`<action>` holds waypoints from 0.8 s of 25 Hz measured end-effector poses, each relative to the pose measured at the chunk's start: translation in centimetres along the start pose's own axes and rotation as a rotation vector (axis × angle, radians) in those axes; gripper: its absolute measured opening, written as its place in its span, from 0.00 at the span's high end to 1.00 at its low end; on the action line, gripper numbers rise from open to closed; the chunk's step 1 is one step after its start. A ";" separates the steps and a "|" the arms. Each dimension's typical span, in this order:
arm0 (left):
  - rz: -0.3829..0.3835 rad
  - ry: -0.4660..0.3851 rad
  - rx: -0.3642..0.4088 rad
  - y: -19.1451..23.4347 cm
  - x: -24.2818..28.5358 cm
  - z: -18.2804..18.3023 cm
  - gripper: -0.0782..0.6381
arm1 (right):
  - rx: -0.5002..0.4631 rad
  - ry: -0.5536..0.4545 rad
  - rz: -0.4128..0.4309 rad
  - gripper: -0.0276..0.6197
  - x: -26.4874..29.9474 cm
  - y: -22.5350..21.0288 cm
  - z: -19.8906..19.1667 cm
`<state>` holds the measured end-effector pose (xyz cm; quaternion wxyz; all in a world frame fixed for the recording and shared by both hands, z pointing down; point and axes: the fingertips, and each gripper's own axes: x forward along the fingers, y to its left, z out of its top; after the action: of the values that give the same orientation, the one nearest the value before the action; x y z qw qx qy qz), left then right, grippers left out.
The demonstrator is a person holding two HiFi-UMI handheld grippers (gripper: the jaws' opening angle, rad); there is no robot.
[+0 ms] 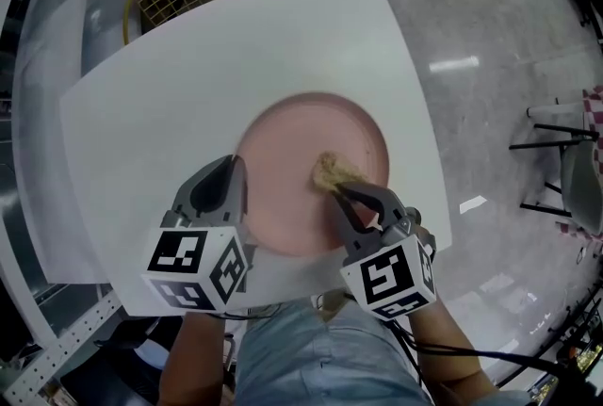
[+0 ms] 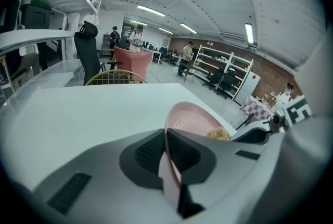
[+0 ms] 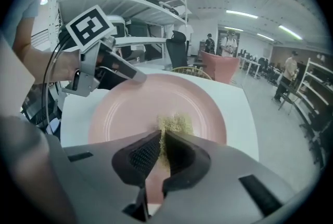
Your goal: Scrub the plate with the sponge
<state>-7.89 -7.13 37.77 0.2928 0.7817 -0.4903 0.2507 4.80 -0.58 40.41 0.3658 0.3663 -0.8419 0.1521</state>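
Left hand-held gripper clamps plate; sponge half-hidden.

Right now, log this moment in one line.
left gripper: shut on plate rim | right gripper: shut on sponge | sponge: on plate | plate: on table

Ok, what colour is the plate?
The plate is pale pink; clearest in the right gripper view.

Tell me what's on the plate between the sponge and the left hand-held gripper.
Nothing: only bare pink plate lies between the sponge and the left hand-held gripper, as the head view and the right gripper view show.
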 end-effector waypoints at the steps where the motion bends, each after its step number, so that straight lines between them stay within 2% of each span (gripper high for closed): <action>1: -0.001 0.000 0.000 0.0 0.0 0.0 0.86 | 0.012 0.000 -0.025 0.91 -0.1 -0.7 0.0; 4: -0.004 0.002 0.007 0.0 0.3 -0.2 0.86 | 0.043 -0.033 -0.065 0.91 -0.5 -2.0 0.6; 9: 0.008 0.001 0.038 0.8 1.2 -1.3 0.86 | 0.072 -0.104 -0.066 0.91 -0.9 -2.2 2.3; 17: 0.014 0.023 0.056 2.2 2.8 -3.3 0.86 | 0.066 -0.112 -0.064 0.91 -0.2 -2.1 3.4; 20: 0.024 0.028 0.087 2.6 3.2 -3.8 0.86 | 0.066 -0.113 -0.063 0.91 0.1 -2.0 3.5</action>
<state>-9.44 -7.30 43.17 0.2625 0.7841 -0.4843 0.2861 4.45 -3.81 38.04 0.3098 0.4128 -0.8438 0.1473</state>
